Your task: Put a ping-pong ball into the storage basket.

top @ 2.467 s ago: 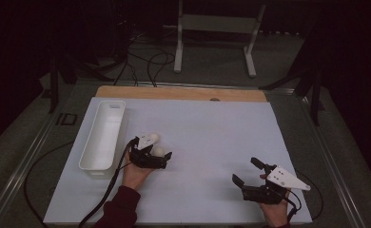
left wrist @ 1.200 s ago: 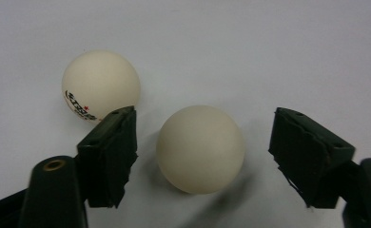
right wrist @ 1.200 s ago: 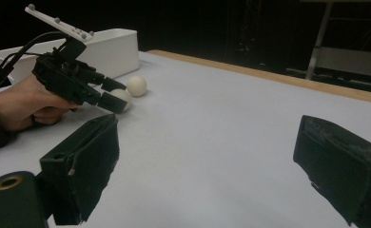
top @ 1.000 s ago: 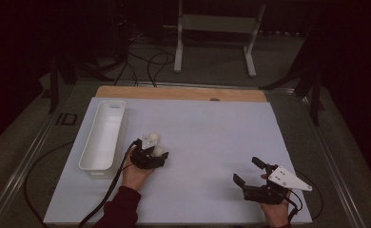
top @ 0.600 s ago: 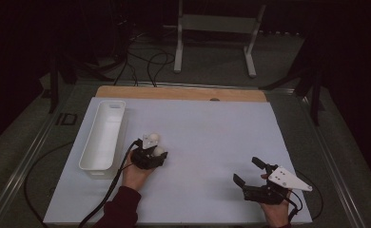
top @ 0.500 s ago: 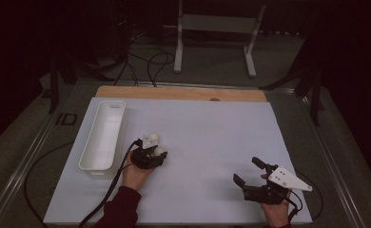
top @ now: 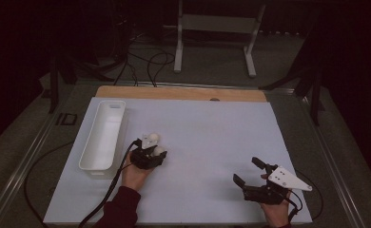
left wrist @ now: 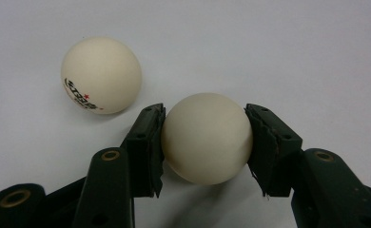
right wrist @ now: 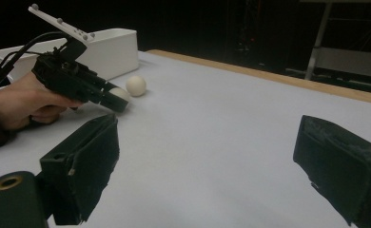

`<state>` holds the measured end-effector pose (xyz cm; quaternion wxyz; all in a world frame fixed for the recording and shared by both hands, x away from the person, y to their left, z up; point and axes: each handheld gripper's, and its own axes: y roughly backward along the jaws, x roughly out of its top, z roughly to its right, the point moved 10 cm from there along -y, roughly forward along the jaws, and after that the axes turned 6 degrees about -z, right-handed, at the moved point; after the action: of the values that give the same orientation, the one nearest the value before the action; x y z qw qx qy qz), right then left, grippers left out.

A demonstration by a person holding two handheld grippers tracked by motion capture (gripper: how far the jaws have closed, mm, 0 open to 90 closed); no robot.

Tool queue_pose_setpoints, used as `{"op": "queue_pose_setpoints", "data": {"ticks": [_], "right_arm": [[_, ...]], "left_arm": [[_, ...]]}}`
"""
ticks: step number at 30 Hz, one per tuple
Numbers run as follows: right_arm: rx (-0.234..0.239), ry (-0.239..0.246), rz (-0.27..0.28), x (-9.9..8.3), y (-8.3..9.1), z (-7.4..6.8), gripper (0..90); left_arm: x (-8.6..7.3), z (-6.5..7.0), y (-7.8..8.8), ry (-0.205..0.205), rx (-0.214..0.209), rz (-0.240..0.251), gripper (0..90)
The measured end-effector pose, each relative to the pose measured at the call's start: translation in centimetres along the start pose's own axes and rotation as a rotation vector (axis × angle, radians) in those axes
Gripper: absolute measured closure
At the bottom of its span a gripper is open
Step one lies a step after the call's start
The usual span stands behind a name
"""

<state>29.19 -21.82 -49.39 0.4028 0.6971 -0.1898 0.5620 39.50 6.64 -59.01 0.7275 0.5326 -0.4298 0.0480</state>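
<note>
Two cream table-tennis balls lie left of centre on the white sheet. My left gripper (top: 158,154) is shut on the nearer ball (left wrist: 206,137), its pads pressed against both sides, and the ball rests on the sheet. The other ball (left wrist: 101,75), with red and black print, lies free just beyond it (top: 150,139). In the right gripper view the left gripper (right wrist: 111,99) is level and holds its ball (right wrist: 121,94) beside the free ball (right wrist: 136,85). My right gripper (top: 246,171) stands open near the front right with nothing between its jaws (right wrist: 207,161).
A long white bin (top: 102,137) stands left of the balls, its wall (right wrist: 112,50) close behind the left hand. A wooden strip (top: 181,93) edges the far side of the sheet (top: 212,137). A metal stand (top: 214,33) and cables lie beyond the table.
My left gripper's jaws have closed on the nearer ball. Both hands have stayed in place, and the free ball has not moved.
</note>
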Motion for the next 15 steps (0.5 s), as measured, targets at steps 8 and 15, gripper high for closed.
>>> {"op": "queue_pose_setpoints", "data": {"ticks": [8, 15], "right_arm": [[0.002, 0.003, -0.003, -0.1, -0.1, 0.0, 7.4], [0.004, 0.003, -0.004, -0.1, -0.2, -0.1, 7.4]], "left_arm": [[0.5, 0.1, 0.7, -0.004, -0.006, 0.023, 50.9], [0.9, 0.3, 1.2, -0.006, -0.012, 0.04, 50.9]]}}
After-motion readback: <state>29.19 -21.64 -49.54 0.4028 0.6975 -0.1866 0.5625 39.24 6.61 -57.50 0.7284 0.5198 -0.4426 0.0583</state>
